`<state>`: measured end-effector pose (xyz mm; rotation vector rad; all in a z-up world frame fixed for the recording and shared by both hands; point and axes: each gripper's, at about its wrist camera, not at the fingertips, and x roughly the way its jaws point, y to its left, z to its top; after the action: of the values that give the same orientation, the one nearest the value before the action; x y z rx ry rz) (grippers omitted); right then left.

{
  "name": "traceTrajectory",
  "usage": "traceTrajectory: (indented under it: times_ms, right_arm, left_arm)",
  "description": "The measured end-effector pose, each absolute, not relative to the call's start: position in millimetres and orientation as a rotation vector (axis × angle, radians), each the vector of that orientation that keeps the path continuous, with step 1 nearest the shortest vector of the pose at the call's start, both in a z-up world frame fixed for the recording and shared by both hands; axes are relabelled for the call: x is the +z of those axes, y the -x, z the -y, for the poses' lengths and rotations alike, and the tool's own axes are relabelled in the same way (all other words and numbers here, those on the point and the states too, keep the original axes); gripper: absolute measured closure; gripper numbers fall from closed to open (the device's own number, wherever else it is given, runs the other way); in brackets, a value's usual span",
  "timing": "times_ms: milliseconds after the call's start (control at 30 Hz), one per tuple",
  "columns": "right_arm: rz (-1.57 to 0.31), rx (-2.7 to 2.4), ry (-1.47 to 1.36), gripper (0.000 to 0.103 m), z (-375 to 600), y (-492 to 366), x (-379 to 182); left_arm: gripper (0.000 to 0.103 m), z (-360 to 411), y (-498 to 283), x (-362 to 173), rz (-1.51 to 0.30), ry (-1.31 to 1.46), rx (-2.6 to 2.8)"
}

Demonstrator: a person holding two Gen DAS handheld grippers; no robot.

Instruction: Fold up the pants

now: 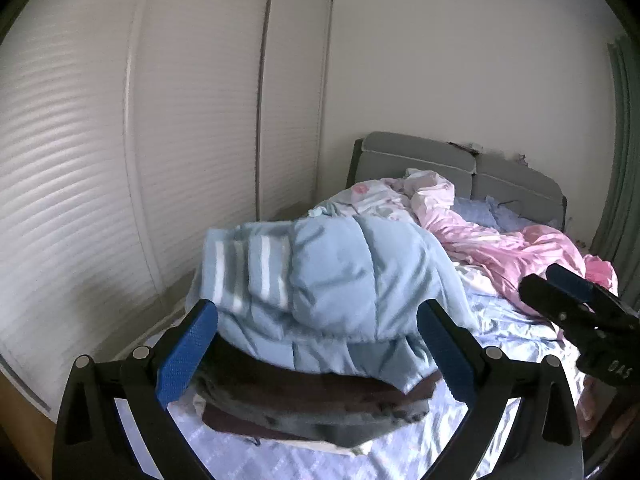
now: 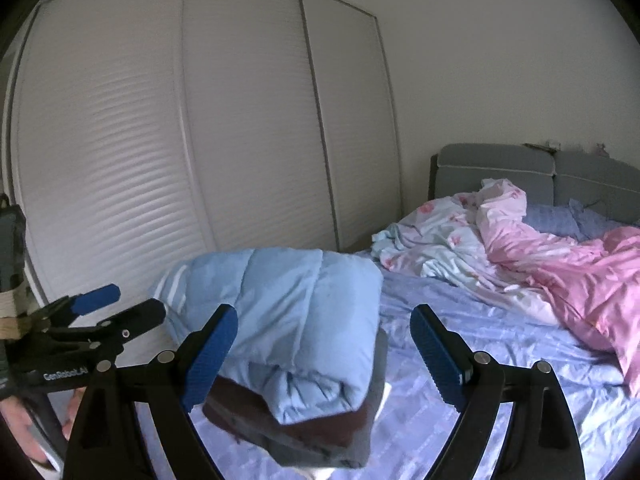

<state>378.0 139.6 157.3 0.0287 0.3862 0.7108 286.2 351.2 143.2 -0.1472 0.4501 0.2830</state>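
Two claws are seen, and both are held wide apart with nothing between the pads. The left claw [image 1: 318, 312] is pointed at a pile in the lower middle of its frame. The right claw [image 2: 324, 316] is pointed at the same pile. The blue pants [image 1: 340, 280], puffy and striped white at one end, are found folded on top of that pile. Dark clothes [image 1: 304, 404] are stacked under them, near the edge of the bed [image 2: 480, 340].

Several things could go wrong, it is judged. The pants are thick and springy, so the fold could be popped open if it is nudged. The pile is stacked high, so it could be tipped or slid off the bed edge if a claw is pushed into its side. If the pants are pinched too low, the dark clothes could be caught as well and dragged along. The two claws are held near each other, so they could be knocked together.

In the left view, the white stripes are shown plainly at the middle left. In the right view they are only just seen at the pile's left end. The rolled front end of the pants is shown in the right view alone. A hand [image 2: 24, 432] is also seen there at the lower left, and more of the pink quilt [image 2: 580, 272] is shown at the right.
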Motion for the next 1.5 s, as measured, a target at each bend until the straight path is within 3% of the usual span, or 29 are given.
traceTrajectory:
  times_ms: [133,200,267,800,1500]
  right_arm:
    - [-0.357,0.697,-0.005,0.014,-110.6,-351.6,149.0]
    - [-0.341,0.648,0.03,0.005,-94.2,-335.3,143.5]
    - [-0.317,0.613,0.052,0.002,-72.8,-315.3,136.0]
    - [-0.377,0.372,-0.02,0.001,98.2,-170.9,91.7]
    - [-0.483,0.161,-0.077,0.001,176.7,-70.5,32.5]
  left_arm:
    - [0.001,-324.6,-248.9,136.8,-0.423,0.104,0.294]
    - [0.0,-306.6,-232.8,134.8,-0.416,0.061,0.296]
    - [0.0,-283.8,-214.7,129.9,-0.421,0.003,0.304]
    - [0.0,-122.8,-131.1,86.4,-0.456,-0.151,0.023]
    - [0.0,-55.1,-50.3,55.3,-0.433,-0.146,-0.012]
